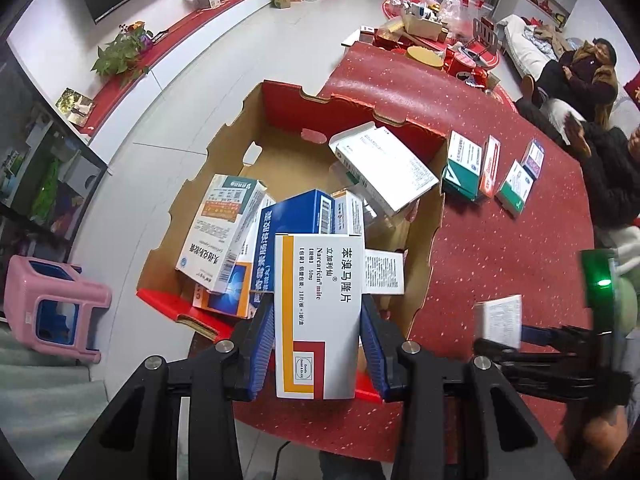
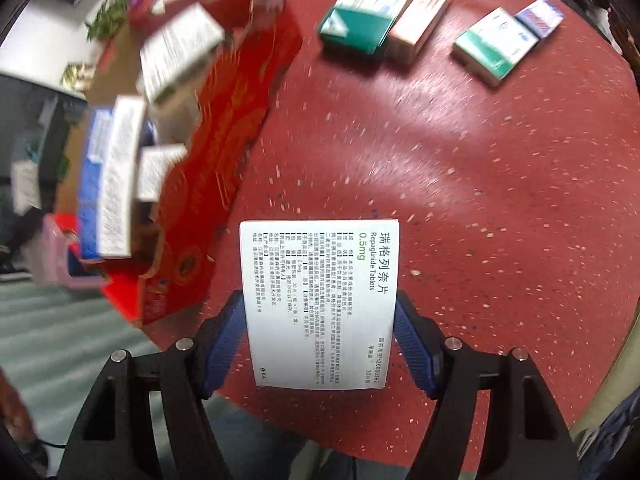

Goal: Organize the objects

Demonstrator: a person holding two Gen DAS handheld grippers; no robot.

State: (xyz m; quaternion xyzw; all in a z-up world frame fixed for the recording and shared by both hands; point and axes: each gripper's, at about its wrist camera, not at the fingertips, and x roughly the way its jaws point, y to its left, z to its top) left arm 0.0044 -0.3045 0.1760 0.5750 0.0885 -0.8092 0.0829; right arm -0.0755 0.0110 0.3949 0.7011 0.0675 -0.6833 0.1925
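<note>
The left gripper [image 1: 318,344] is clenched on a white medicine box with a yellow and red border [image 1: 319,312], its blue pads pressing both long sides, and the box hangs over the near edge of the open red cardboard carton [image 1: 280,92], which sits on the red speckled table [image 1: 480,240]. In the carton lie several other medicine boxes (a blue box [image 1: 296,216] among them), piled at angles so that most are half covered by one another. The right gripper [image 2: 320,336] has a white box printed with small text [image 2: 320,304] between its blue fingers [image 2: 224,344], above the table just beside the carton's outer wall; the pads sit at the box's sides, but whether they press on it I cannot tell. The right wrist view is blurred at its left, so the carton's contents there are hard to read. The left wrist view shows the carton's inside clearly, and at its right edge the other gripper with its white box side-on. Both views show four loose boxes [image 2: 432,24] lying farther off on the table, well apart from either gripper; only the left view takes in people seated at the table's far side.
</note>
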